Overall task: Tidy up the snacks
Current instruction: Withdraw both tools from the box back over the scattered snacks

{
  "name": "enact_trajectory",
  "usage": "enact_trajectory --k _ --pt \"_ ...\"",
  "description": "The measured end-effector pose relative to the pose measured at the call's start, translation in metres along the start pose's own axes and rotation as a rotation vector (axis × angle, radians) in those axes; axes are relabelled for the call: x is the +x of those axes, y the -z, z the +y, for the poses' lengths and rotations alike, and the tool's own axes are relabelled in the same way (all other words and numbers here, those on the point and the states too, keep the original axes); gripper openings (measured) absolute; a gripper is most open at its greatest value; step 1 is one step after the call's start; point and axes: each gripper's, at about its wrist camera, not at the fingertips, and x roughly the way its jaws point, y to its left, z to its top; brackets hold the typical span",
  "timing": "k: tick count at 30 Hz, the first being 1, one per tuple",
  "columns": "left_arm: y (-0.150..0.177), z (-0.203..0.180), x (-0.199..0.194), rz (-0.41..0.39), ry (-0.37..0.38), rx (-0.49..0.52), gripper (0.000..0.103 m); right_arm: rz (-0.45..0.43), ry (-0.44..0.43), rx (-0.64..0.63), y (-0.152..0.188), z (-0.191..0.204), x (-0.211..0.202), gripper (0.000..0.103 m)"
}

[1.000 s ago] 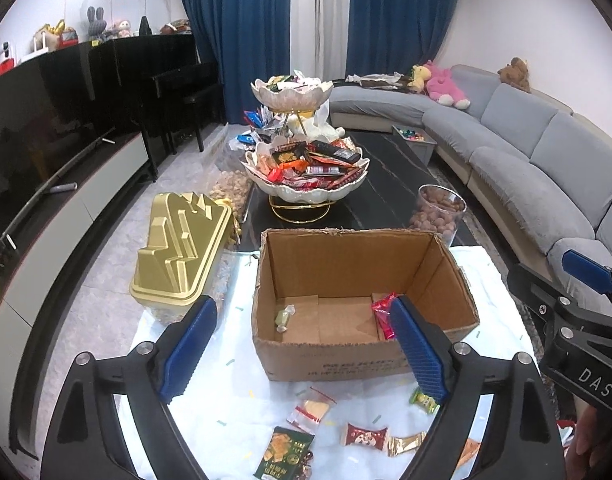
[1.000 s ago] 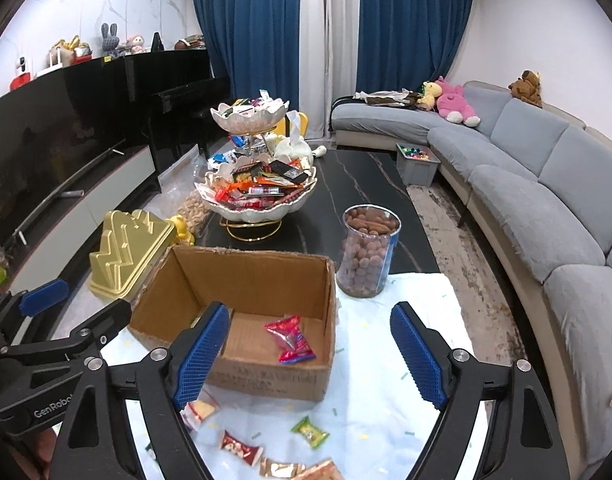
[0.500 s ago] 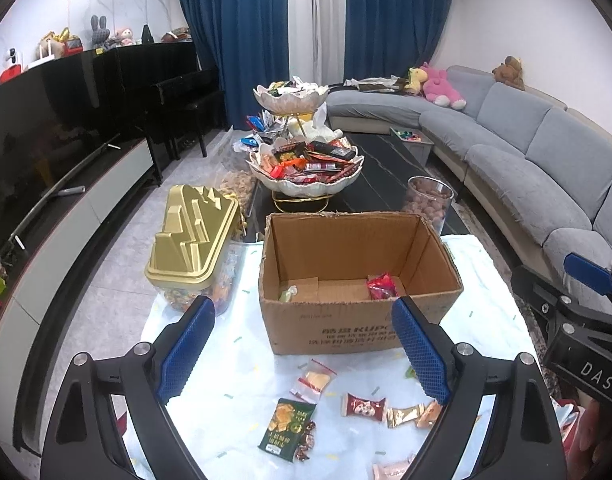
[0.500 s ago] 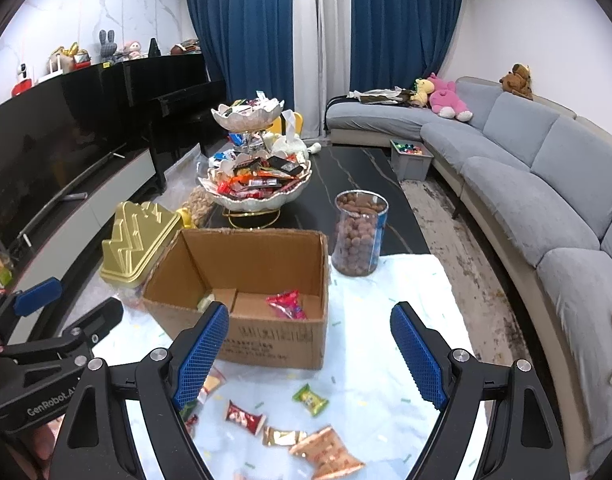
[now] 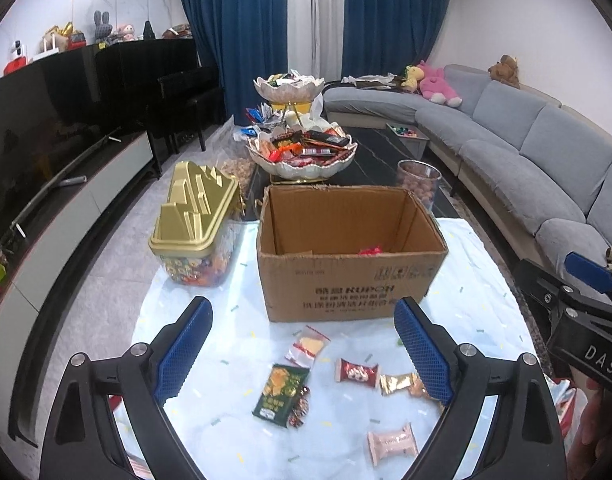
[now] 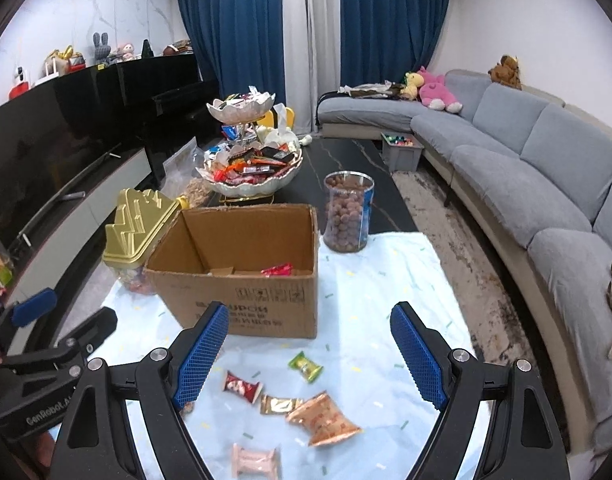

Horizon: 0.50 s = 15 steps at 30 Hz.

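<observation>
Both of my grippers have pulled back from the cardboard box (image 5: 352, 256) since a second ago, so loose snacks that lay under me now show on the pale cloth (image 6: 386, 280). My left gripper (image 5: 302, 354) has just been spreading its jaws wider, with nothing between them; my right gripper (image 6: 308, 354) stands wide too and grips nothing.

Nearest to me lie a pink wrapper (image 5: 393, 441), a dark green packet (image 5: 281, 389), a red candy (image 5: 356, 371) and a gold wrapper (image 5: 398, 383). From my right side I also see an orange bag (image 6: 323, 419) and a small green candy (image 6: 305, 366), all apart from one another on the cloth.

Beyond them sits the box, open at the top, with a red packet (image 6: 277, 269) on its floor. Just left of the box stands a clear tub under a gold lid (image 5: 196, 208). Behind the box's right corner is a clear jar of brown balls (image 6: 349, 211). Farther back, on the dark table (image 6: 346, 156), a tiered white bowl stand (image 5: 300, 160) is heaped with snacks.
</observation>
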Motion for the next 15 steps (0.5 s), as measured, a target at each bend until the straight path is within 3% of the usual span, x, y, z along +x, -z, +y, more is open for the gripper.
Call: enact_trajectory --k 15 --pt "0.05 0.005 -0.006 0.028 -0.012 0.001 0.093 0.03 0.0 -0.059 0.041 0.016 -0.014 0.084"
